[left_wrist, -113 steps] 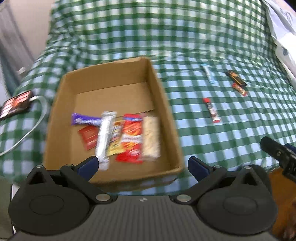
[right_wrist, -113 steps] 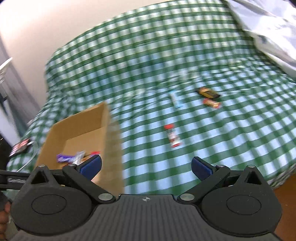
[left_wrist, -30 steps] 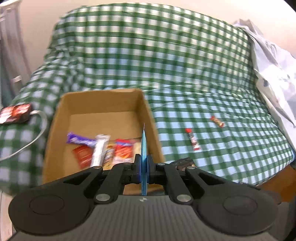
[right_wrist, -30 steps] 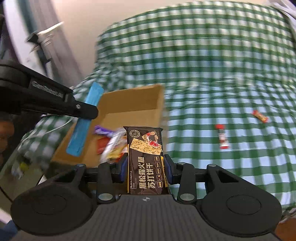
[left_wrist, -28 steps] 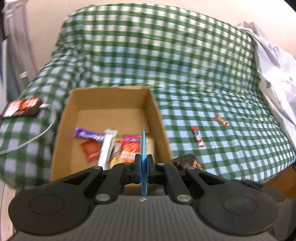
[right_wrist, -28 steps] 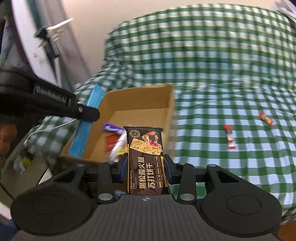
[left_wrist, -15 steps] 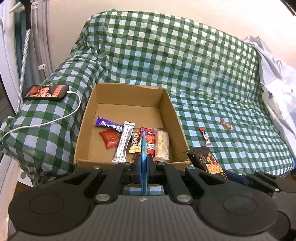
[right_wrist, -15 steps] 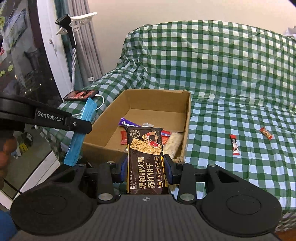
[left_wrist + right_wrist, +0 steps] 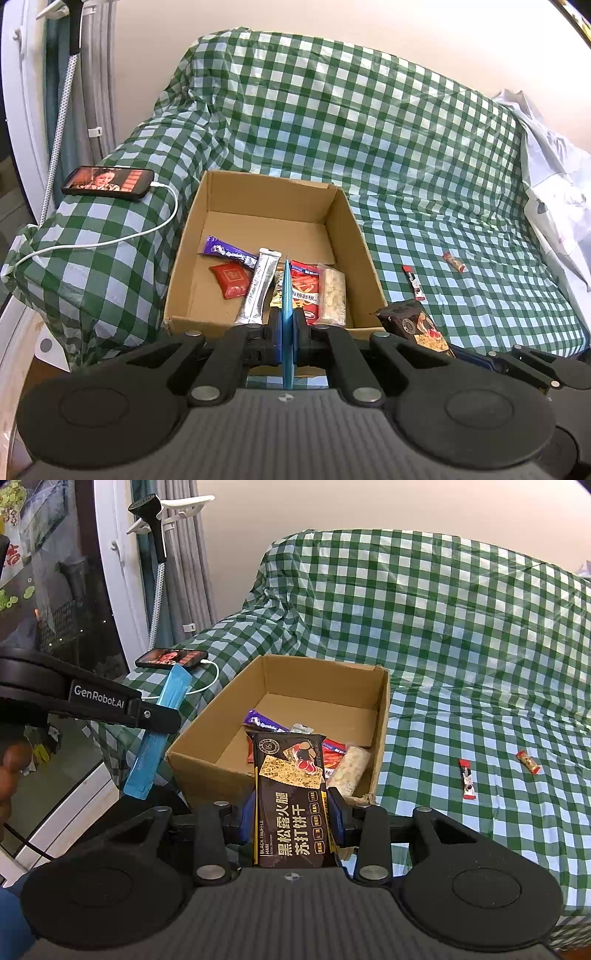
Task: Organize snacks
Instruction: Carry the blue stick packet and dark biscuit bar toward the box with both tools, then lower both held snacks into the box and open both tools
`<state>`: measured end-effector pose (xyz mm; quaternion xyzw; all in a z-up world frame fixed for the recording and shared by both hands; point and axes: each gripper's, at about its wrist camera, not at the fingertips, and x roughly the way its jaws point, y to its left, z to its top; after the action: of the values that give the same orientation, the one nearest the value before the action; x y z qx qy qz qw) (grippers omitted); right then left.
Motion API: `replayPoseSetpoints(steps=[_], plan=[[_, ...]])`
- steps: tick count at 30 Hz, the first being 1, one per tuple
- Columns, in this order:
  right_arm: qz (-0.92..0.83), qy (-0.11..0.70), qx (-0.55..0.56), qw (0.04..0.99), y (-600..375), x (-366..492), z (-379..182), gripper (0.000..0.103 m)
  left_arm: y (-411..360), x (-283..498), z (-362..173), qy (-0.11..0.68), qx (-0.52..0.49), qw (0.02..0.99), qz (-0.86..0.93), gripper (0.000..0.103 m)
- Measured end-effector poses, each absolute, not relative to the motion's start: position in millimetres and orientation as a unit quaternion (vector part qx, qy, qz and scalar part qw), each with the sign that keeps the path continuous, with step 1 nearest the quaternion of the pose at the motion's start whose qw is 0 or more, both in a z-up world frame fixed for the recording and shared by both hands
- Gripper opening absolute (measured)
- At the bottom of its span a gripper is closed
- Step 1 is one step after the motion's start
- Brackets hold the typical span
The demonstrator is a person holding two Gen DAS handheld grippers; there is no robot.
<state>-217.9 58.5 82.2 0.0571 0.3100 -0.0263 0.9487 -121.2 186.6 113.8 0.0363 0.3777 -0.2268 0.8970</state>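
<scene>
Snacks lie in a row on the floor of the open cardboard box (image 9: pixel 354 236) on the green checked sofa cover (image 9: pixel 424 155), with a phone (image 9: pixel 107 183) on its white cable (image 9: pixel 122 236) on the armrest to the box's left. Left tongs (image 9: pixel 287 330) are closed on a thin blue packet (image 9: pixel 287 325) held edge-on just short of the box, and right tongs (image 9: pixel 291 816) are clamped on a black cracker packet (image 9: pixel 291 801) before the box's near wall. Farther right, a red stick snack (image 9: pixel 467 779) and a small orange candy (image 9: pixel 528 761) lie apart on the cover.
</scene>
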Motion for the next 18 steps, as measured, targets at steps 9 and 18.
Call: replayPoseSetpoints(steps=[9, 18], plan=[[-0.027, 0.32, 0.058, 0.945, 55.4, -209.3, 79.3, 0.041, 187.4, -112.5, 108.9, 0.387, 0.032, 0.894, -0.224, 0.005], [-0.029, 0.315, 0.051, 0.947, 53.6, -193.7, 85.0, 0.041, 186.4, -95.2, 109.6, 0.386, 0.027, 0.898, -0.211, 0.005]])
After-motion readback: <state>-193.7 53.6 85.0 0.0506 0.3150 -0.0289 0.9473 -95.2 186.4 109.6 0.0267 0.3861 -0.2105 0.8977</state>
